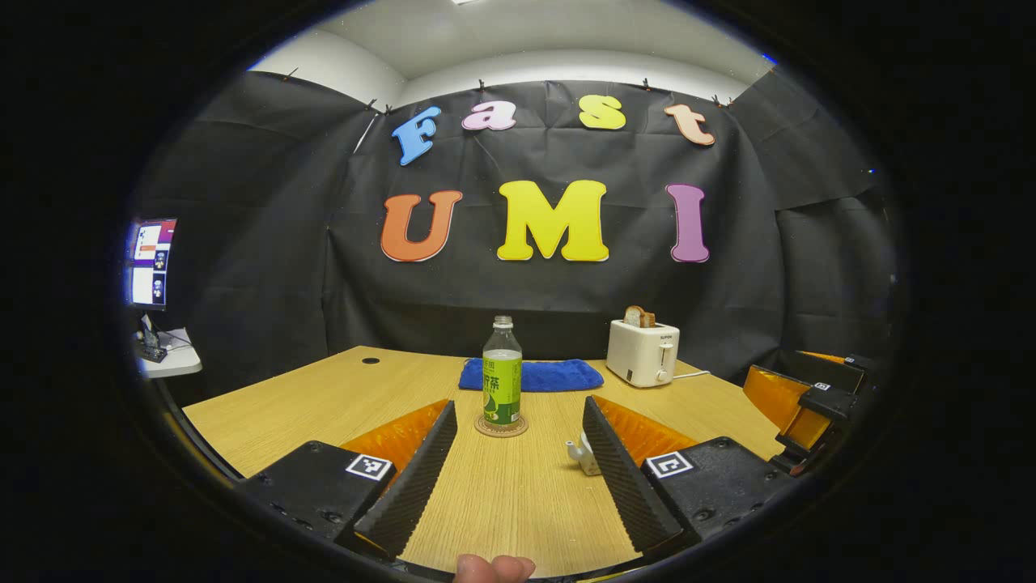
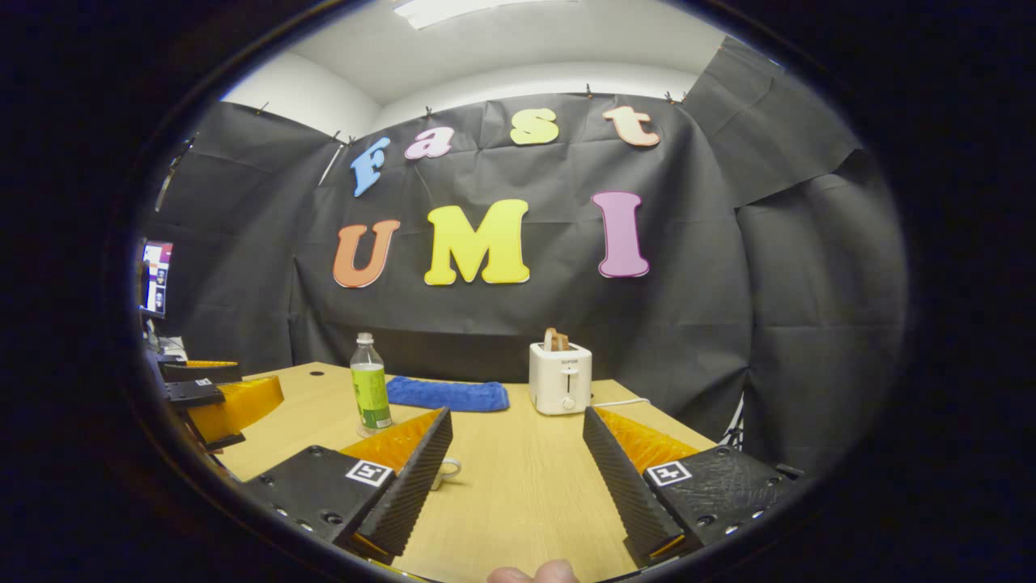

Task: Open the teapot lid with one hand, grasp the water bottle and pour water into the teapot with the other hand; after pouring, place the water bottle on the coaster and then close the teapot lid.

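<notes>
Left tongs (image 1: 518, 478) spread wide, right tongs (image 2: 518, 478) spread wide, both level, nothing gripped

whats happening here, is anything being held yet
Nothing is held yet. A person holds a gripper in each hand above a wooden table, and the left gripper and right gripper both have their jaws open and empty. The water bottle stands upright on its coaster, uncapped as far as I can tell. The white teapot sits low between the grippers, mostly hidden. Behind are a blue towel and a toaster with bread.
</notes>
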